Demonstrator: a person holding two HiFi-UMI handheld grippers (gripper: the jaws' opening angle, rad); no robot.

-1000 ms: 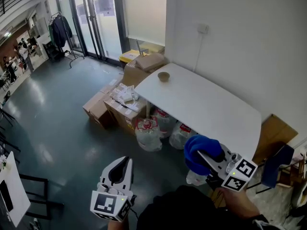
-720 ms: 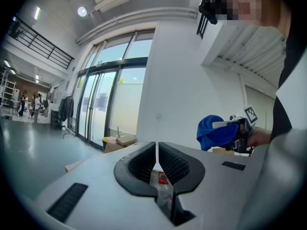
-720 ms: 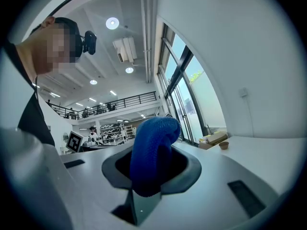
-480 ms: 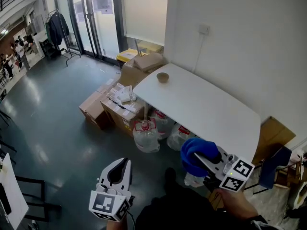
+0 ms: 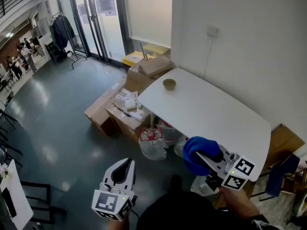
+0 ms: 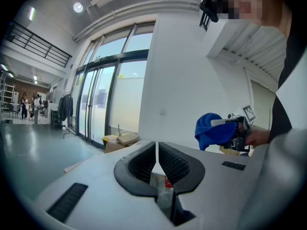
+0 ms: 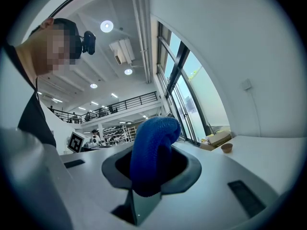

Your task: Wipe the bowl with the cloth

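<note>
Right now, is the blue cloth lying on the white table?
No, the blue cloth is clamped in the right tool, while only the bowl sits on the table.

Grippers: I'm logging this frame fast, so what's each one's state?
Left gripper: shut, nothing held.
Right gripper: shut on the blue cloth.

- Left gripper (image 5: 125,164): low at the head view's bottom left, pointing forward. Fingers (image 6: 143,161) are closed together with only a thin slit between the ribbed pads, and nothing is held. Its marker cube (image 5: 109,204) sits at the rear.
- Right gripper (image 5: 206,158): bottom right, pointing forward and angled toward the left. Fingers are clamped on a blue cloth (image 5: 195,151), which bulges up and out past the tips.
- Right hand (image 5: 236,201): wrapped round that gripper's rear, behind its marker cube (image 5: 239,173).
</note>
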